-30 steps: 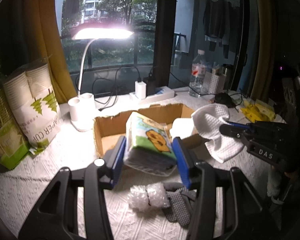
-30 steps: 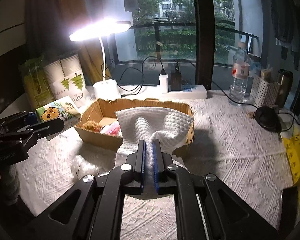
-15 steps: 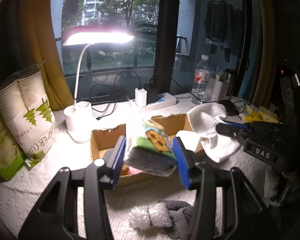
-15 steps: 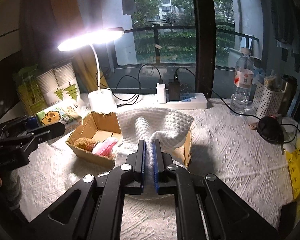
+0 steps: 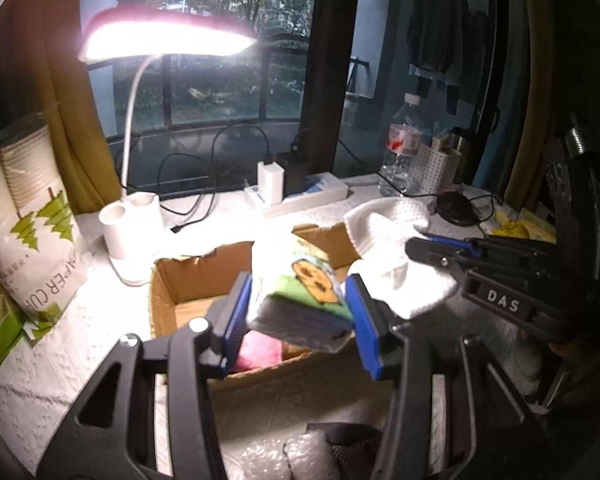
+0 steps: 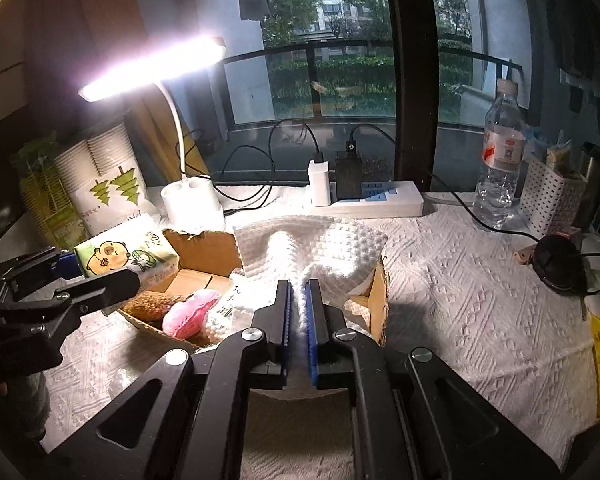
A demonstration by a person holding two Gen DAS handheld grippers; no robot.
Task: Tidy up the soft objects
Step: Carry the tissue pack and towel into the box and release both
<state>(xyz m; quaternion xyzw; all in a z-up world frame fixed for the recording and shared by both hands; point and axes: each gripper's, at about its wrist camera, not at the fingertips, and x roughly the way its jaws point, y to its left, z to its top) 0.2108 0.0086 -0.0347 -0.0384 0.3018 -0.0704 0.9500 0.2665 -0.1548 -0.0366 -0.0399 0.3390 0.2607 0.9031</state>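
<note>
The tabletop (image 6: 460,300) is covered in white embossed paper with a rough, quilted pattern. The box (image 6: 204,246) is plain brown cardboard, matt, with torn, ragged flaps. The towel (image 6: 320,244) is white cloth with a nubby waffle weave. The tissue pack (image 5: 300,292) has a glossy printed plastic wrap. Both grippers are matt black plastic with shiny metal screws; their fingers (image 5: 236,312) carry smooth blue pads. The water bottle (image 6: 500,168) is clear, glossy plastic. The lamp base (image 6: 192,204) is smooth white plastic. The pink toy (image 6: 190,314) looks soft and fuzzy.
</note>
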